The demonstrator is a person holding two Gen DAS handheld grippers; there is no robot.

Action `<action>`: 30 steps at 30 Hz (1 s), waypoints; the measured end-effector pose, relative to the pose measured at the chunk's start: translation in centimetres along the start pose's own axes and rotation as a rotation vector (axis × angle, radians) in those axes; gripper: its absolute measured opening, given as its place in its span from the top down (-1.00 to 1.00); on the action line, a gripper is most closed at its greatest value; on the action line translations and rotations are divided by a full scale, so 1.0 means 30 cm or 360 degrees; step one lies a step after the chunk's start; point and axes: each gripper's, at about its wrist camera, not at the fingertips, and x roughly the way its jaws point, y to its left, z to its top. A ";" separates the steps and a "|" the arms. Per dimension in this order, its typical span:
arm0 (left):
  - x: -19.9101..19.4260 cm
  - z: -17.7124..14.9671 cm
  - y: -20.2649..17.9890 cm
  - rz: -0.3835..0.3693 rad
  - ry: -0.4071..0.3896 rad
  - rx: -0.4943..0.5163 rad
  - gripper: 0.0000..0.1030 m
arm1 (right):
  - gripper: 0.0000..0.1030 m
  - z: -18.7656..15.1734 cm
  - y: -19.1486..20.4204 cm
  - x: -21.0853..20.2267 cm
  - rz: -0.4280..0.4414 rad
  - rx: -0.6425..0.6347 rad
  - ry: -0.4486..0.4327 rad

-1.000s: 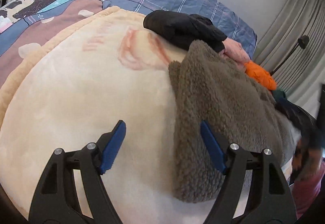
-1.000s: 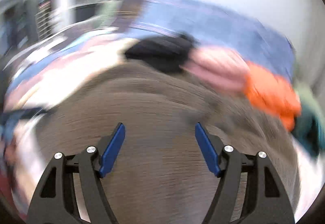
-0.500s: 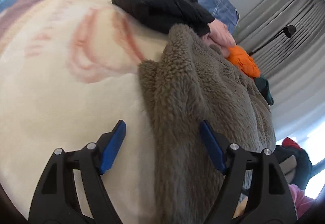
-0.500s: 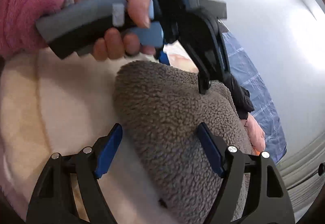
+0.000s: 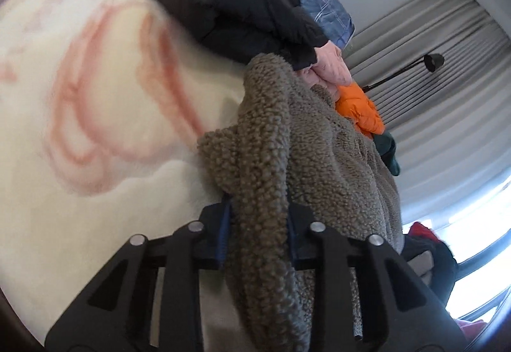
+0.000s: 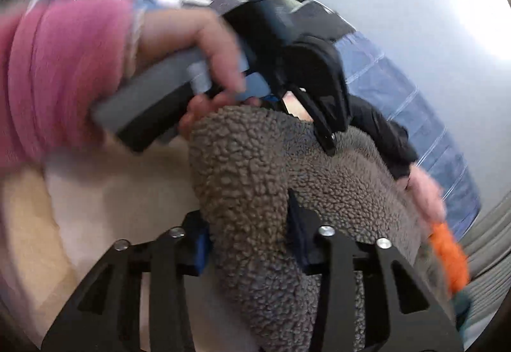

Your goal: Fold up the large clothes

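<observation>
Left wrist view: a cream blanket [image 5: 95, 128] is spread on the bed, and a brown fleece [image 5: 319, 160] is draped over it. Folds of the fleece are clamped in the jaws of the left gripper [image 5: 257, 227] and right gripper [image 6: 249, 240].
</observation>
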 end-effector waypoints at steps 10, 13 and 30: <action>-0.133 0.101 -0.450 -0.0027 -0.0216 0.0338 0.50 | 0.30 -0.022 -0.369 -0.329 0.0121 0.0724 -0.0384; -0.108 0.123 -0.622 -0.0017 -0.0222 0.0461 0.50 | 0.31 -0.092 -0.471 -0.417 0.0125 0.0907 -0.0485; 0.548 -0.056 -1.483 0.0203 0.0132 0.1165 0.50 | 0.37 -0.811 -0.842 -0.755 -0.0032 0.1835 -0.0736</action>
